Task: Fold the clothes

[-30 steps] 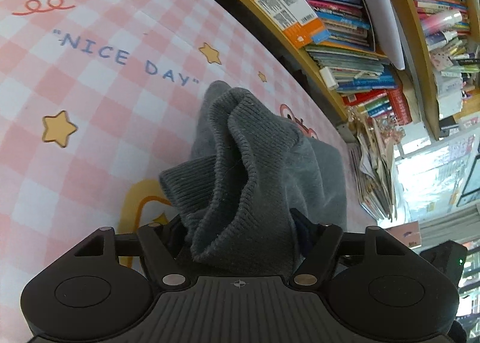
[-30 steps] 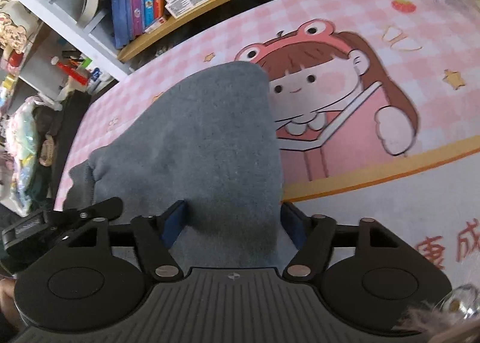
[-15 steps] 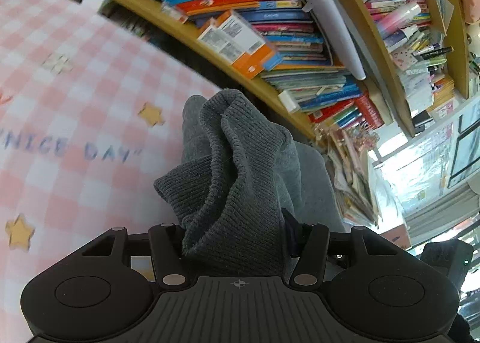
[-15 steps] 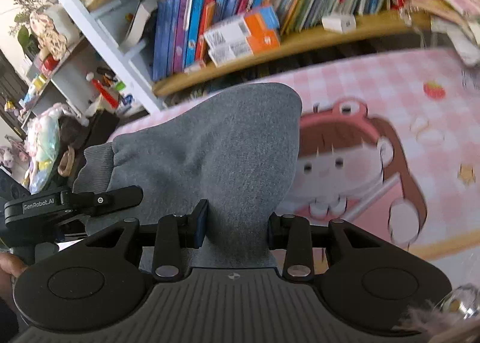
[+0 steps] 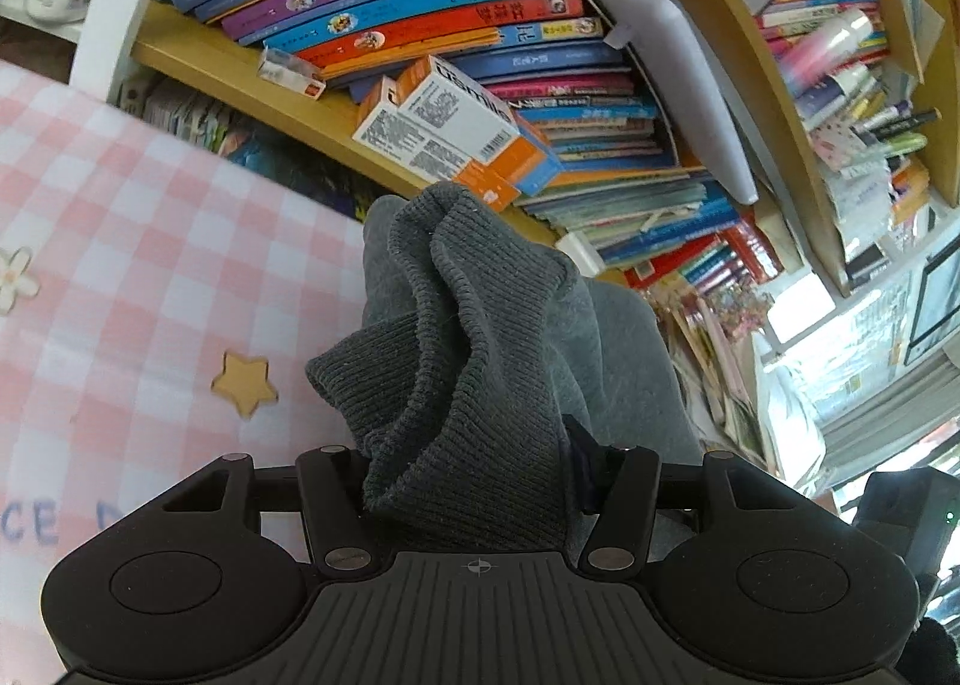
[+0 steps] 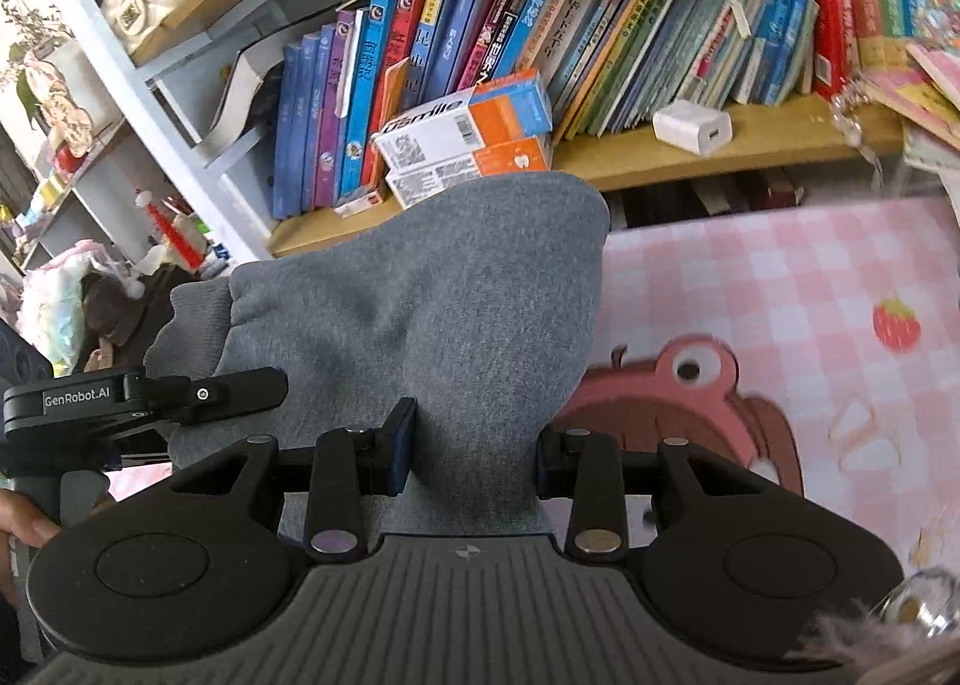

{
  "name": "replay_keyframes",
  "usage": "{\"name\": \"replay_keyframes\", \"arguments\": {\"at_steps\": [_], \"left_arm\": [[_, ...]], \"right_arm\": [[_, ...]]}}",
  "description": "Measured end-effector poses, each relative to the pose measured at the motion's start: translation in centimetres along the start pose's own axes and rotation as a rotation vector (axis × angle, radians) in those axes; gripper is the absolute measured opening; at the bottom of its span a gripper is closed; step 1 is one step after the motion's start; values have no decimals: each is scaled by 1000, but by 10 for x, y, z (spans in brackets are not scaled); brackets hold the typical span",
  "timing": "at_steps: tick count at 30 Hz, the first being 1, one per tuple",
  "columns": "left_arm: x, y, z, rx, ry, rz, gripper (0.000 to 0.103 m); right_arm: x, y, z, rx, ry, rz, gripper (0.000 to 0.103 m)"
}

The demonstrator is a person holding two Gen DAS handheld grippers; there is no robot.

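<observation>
Pink checked tablecloth [image 5: 120, 241] below bookshelf [image 5: 288, 103]

Two fisheye views, each taken from a gripper's wrist and directed forward and downward along its fingers. The grey garment [image 5: 480, 361] is seen at close range in both. Shared background: the pink checked table cover [image 6: 780, 277], the wooden bookshelf [image 5: 282, 103] and the orange-and-white boxes [image 6: 468, 139], viewed from opposite sides.
</observation>
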State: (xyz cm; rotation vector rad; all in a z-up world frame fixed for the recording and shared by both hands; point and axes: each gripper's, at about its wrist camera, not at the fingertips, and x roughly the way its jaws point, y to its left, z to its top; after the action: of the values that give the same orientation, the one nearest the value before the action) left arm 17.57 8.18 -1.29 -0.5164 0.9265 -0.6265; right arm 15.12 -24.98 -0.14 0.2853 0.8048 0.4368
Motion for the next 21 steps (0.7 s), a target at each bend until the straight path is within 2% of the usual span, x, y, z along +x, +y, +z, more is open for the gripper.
{"name": "replay_keyframes", "arguments": {"at_steps": [12,21], "left_arm": [[41,15,32,-3,4,14,55],[64,30,35,-21,37,39,56]], "right_arm": [[46,-17,30,-10,17,-18,33],[71,-32,30,13,49,-31,34]]}}
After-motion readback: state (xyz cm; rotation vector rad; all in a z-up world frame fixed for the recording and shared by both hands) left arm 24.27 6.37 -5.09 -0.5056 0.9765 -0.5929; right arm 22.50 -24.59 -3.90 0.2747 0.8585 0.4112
